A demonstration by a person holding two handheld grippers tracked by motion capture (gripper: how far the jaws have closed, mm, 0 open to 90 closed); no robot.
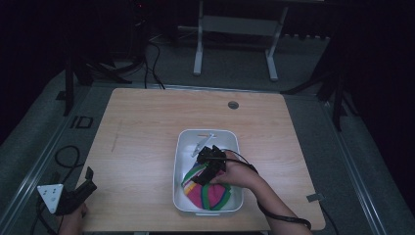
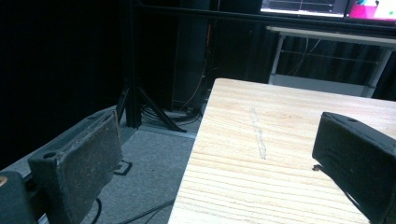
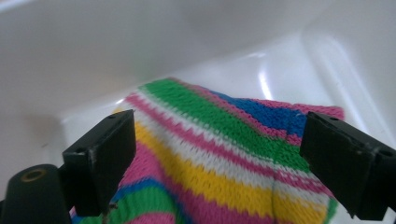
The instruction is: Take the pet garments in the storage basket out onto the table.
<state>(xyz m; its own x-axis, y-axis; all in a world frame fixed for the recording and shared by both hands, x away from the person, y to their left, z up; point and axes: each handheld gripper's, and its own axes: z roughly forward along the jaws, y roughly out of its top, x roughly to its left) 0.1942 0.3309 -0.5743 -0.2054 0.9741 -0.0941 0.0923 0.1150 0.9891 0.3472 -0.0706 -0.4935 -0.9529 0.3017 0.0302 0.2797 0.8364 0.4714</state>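
A striped knitted cloth (image 1: 208, 193) in pink, green, yellow and blue lies in the near half of a white tub (image 1: 181, 147) on the wooden table. My right gripper (image 1: 195, 169) is down inside the tub, right above the cloth. In the right gripper view its jaws stand wide apart over the striped cloth (image 3: 219, 163), so the right gripper (image 3: 219, 154) is open with nothing pinched. My left gripper (image 1: 88, 178) hovers at the table's near left corner. In the left gripper view the left gripper (image 2: 219, 163) is open and empty over the table edge.
A light wooden table (image 1: 147, 127) with a round cable hole (image 1: 233, 105) near its far edge. A white frame stand (image 1: 235, 29) sits on the floor beyond it. Dark tripod legs and cables (image 1: 122, 63) lie at the far left. Grey floor surrounds the table.
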